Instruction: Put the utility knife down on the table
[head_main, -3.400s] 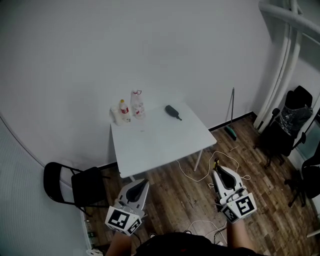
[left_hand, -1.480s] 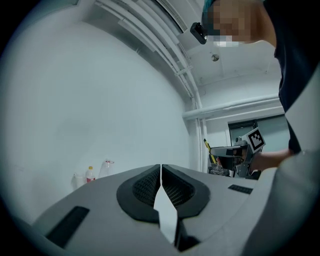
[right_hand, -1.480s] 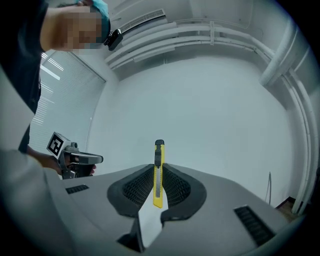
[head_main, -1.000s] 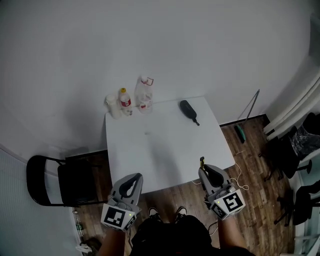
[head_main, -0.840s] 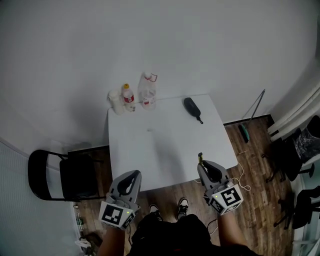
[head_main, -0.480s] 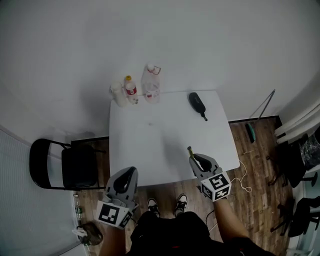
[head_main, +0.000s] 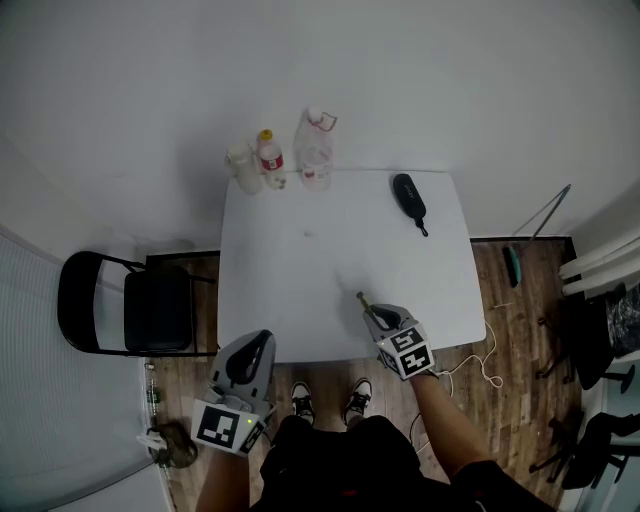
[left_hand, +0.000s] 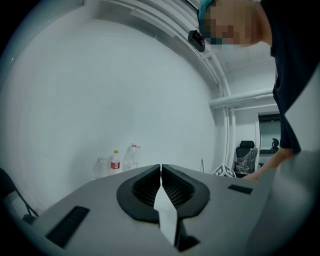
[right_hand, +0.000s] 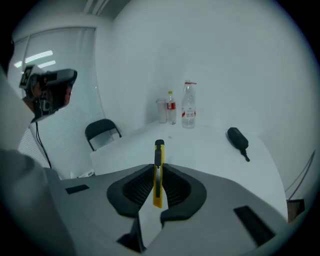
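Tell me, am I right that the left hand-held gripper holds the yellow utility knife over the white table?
No: the right hand-held gripper holds the yellow utility knife over the white table, as the right gripper view shows.

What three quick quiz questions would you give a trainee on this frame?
1. True or false: the right claw is clamped on the utility knife.
2. On the table, the bottles stand: A at the near edge; B at the far edge, by the wall; C in the middle.
3. Fill in: the left claw is ___, with nothing in it.

Key: 1 true; 2 B; 3 shut.
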